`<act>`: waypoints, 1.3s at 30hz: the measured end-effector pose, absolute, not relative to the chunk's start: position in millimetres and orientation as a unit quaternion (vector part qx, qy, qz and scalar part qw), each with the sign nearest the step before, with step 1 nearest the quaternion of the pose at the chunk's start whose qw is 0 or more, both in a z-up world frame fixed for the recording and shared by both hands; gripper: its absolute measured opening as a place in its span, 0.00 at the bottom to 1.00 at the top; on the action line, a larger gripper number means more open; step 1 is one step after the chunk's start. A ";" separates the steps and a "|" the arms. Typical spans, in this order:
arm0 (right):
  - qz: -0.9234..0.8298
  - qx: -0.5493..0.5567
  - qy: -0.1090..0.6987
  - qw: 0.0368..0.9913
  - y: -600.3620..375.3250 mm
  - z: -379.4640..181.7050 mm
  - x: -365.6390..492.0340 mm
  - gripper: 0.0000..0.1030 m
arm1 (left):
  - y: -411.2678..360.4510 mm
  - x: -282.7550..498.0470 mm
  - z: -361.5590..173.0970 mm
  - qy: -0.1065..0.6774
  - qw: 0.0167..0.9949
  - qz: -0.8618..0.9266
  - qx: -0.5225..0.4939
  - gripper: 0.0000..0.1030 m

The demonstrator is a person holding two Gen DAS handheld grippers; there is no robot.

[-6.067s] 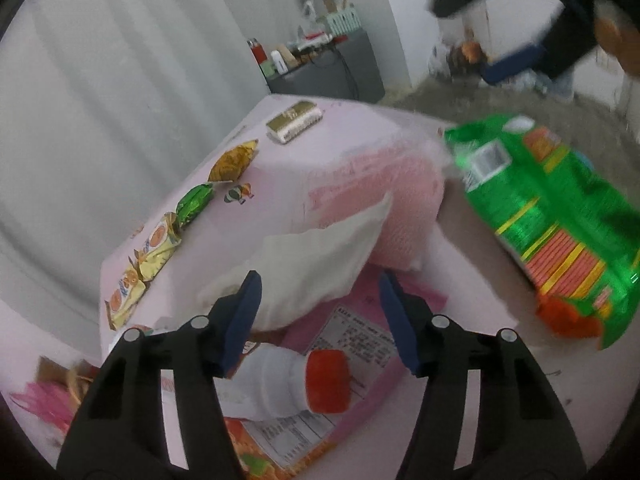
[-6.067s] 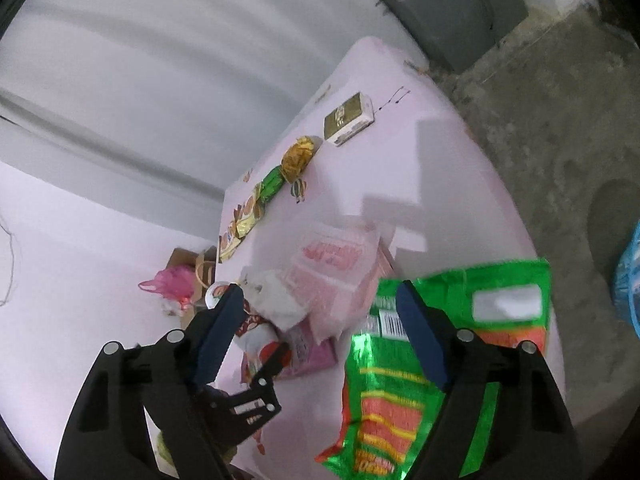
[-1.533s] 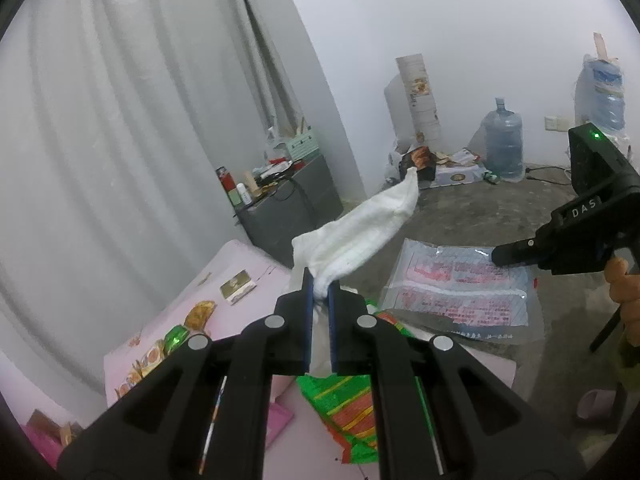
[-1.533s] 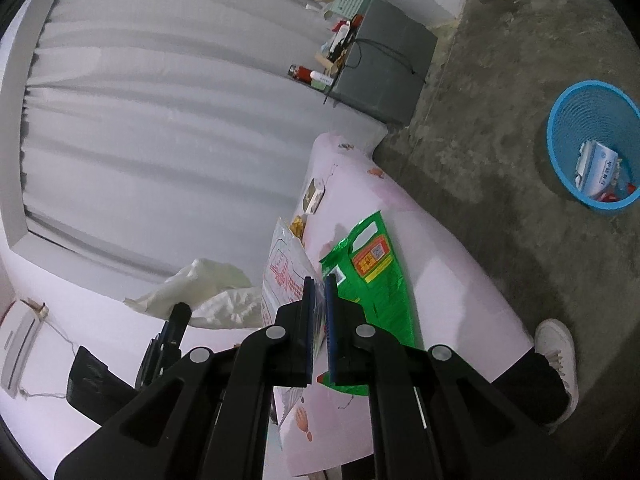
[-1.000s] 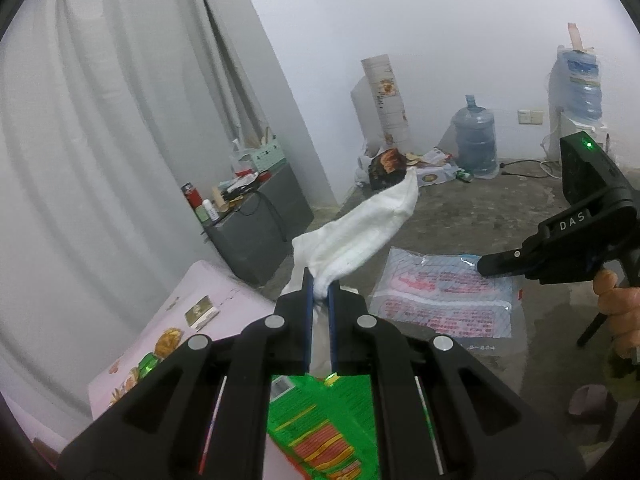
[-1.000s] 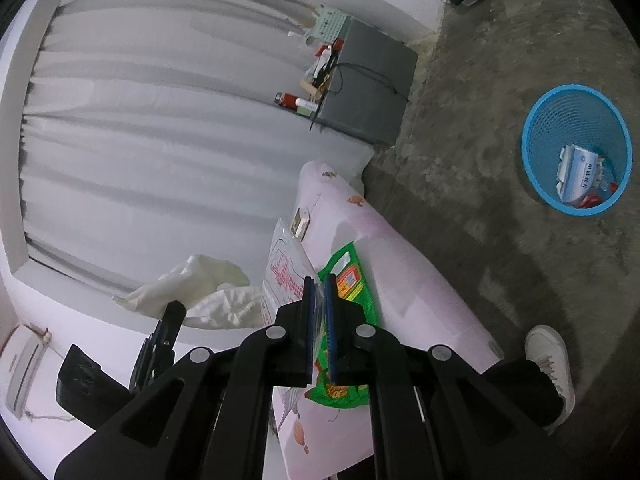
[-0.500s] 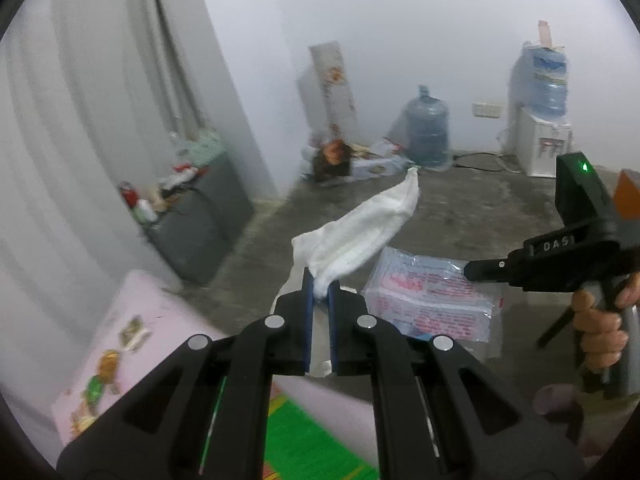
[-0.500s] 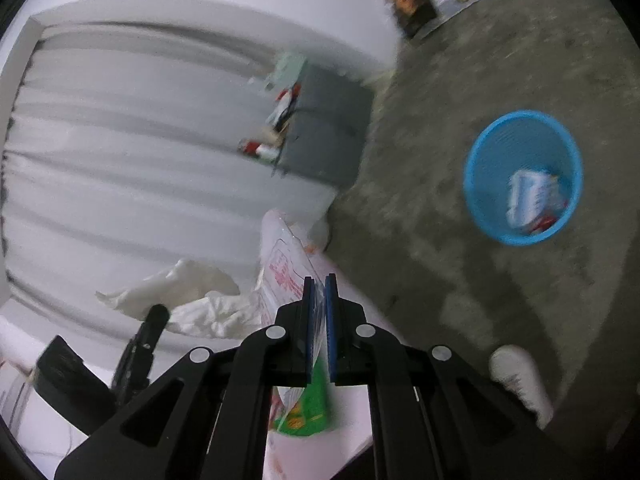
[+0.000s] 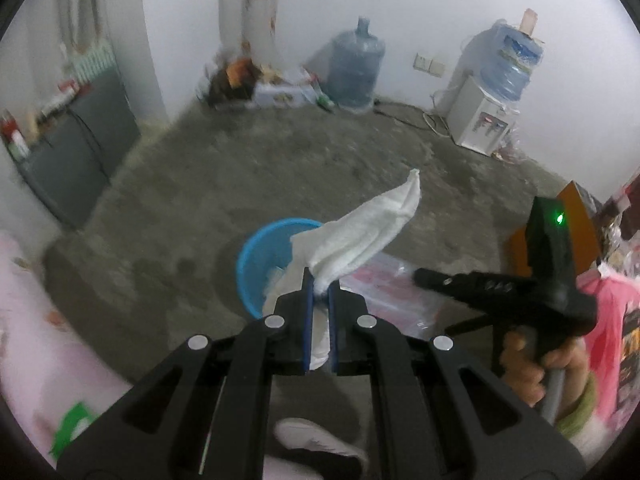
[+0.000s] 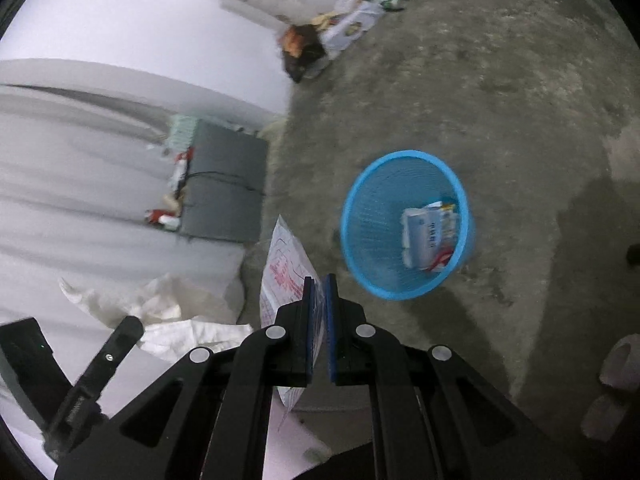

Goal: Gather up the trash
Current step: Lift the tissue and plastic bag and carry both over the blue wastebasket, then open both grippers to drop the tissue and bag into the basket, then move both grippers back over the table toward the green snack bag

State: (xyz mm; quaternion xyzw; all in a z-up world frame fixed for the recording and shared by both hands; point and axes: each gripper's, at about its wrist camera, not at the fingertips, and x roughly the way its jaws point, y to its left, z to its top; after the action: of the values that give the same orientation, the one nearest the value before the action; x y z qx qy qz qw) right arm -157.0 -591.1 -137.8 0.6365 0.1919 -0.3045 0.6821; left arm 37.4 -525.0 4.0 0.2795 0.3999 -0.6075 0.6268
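Observation:
My left gripper (image 9: 319,280) is shut on a white tissue (image 9: 366,228), which sticks up and to the right in front of the blue waste basket (image 9: 250,248) on the floor. My right gripper (image 10: 319,280) is shut on a clear plastic bag with red print (image 10: 284,268), held edge-on to the left of the blue waste basket (image 10: 372,200). In the left wrist view that plastic bag (image 9: 384,284) hangs just right of the tissue, below the right gripper's body (image 9: 500,286). The basket holds a white carton (image 10: 426,232) and some red scraps.
The pink-covered table (image 9: 28,320) lies at the lower left with a green snack bag (image 9: 72,426) on it. A grey cabinet (image 10: 224,184) stands by the curtain. Water jugs (image 9: 356,68) and a dispenser (image 9: 480,120) line the far wall. A white shoe (image 9: 320,440) shows below.
Both grippers have swung away from the table and tilted down toward the floor. The blue basket has come into the left wrist view and grown larger in the right wrist view.

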 end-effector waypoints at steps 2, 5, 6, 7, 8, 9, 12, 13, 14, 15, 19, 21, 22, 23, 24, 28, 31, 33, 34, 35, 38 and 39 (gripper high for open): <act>-0.312 0.641 0.198 0.673 -601.0 -153.3 -152.4 0.06 | -545.1 40.8 -17.3 0.417 0.621 -0.604 0.276 0.05; -0.337 0.641 0.204 0.658 -621.9 -180.2 -144.2 0.08 | -568.6 51.3 -47.0 0.442 0.619 -0.596 0.256 0.06; -0.346 0.641 0.210 0.652 -629.8 -193.4 -139.8 0.10 | -575.7 53.9 -58.4 0.446 0.622 -0.594 0.247 0.09; -0.349 0.642 0.214 0.648 -633.6 -203.3 -137.3 0.20 | -581.0 54.5 -65.9 0.451 0.620 -0.596 0.240 0.23; -0.355 0.645 0.220 0.640 -639.0 -217.6 -133.9 0.28 | -584.9 55.3 -72.4 0.456 0.618 -0.596 0.233 0.40; -0.363 0.643 0.225 0.636 -641.9 -227.5 -132.5 0.44 | -588.2 56.3 -81.1 0.460 0.622 -0.590 0.230 0.44; -0.402 0.629 0.260 0.613 -648.9 -261.9 -131.4 0.46 | -595.9 57.5 -91.3 0.470 0.617 -0.587 0.230 0.45; -0.407 0.635 0.264 0.601 -647.7 -270.3 -134.7 0.46 | -594.4 58.5 -91.8 0.474 0.616 -0.586 0.229 0.45; -0.406 0.644 0.257 0.596 -645.3 -275.0 -140.0 0.46 | -593.1 59.4 -89.9 0.473 0.617 -0.587 0.226 0.46; -0.403 0.651 0.247 0.594 -640.9 -276.8 -145.2 0.47 | -590.8 60.8 -87.2 0.471 0.617 -0.589 0.223 0.48; -0.412 0.634 0.241 0.609 -623.0 -261.0 -156.1 0.51 | -570.7 61.8 -62.9 0.450 0.630 -0.595 0.218 0.56; -0.419 0.622 0.242 0.615 -614.9 -248.7 -158.6 0.55 | -559.7 59.9 -48.4 0.442 0.634 -0.598 0.213 0.59; -0.426 0.611 0.245 0.621 -607.8 -238.8 -160.4 0.57 | -550.8 58.2 -38.1 0.433 0.637 -0.603 0.209 0.59; -0.431 0.601 0.248 0.626 -602.7 -230.1 -162.2 0.59 | -543.2 56.4 -28.7 0.426 0.638 -0.608 0.206 0.62; -0.435 0.587 0.253 0.634 -595.1 -219.6 -163.1 0.61 | -532.5 53.4 -16.8 0.415 0.640 -0.614 0.206 0.64; -0.442 0.522 0.273 0.677 -567.1 -172.4 -155.1 0.70 | -490.2 48.1 24.2 0.379 0.650 -0.625 0.209 0.70; -0.434 0.473 0.279 0.714 -547.2 -137.5 -146.0 0.78 | -447.3 48.8 57.1 0.345 0.670 -0.625 0.202 0.77; -0.430 0.442 0.281 0.735 -534.0 -115.9 -138.7 0.84 | -420.2 51.4 73.9 0.329 0.685 -0.622 0.191 0.80; -0.429 0.425 0.283 0.745 -525.4 -102.1 -132.9 0.85 | -402.0 54.1 83.4 0.323 0.693 -0.618 0.185 0.81; -0.426 0.410 0.285 0.755 -518.2 -91.5 -128.3 0.86 | -389.3 56.9 89.3 0.320 0.698 -0.615 0.180 0.81; -0.414 0.376 0.292 0.776 -497.9 -65.5 -114.1 0.90 | -346.1 64.9 105.2 0.312 0.719 -0.599 0.162 0.81; -0.412 0.365 0.294 0.781 -491.7 -58.4 -109.6 0.92 | -333.0 68.0 108.1 0.308 0.728 -0.592 0.158 0.81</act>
State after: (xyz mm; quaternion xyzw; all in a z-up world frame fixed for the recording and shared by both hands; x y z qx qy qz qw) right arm -109.6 -491.7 -58.4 0.3651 0.2935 -0.4125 0.7813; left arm 68.0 -333.0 108.1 0.1582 0.3078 -0.5921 0.7278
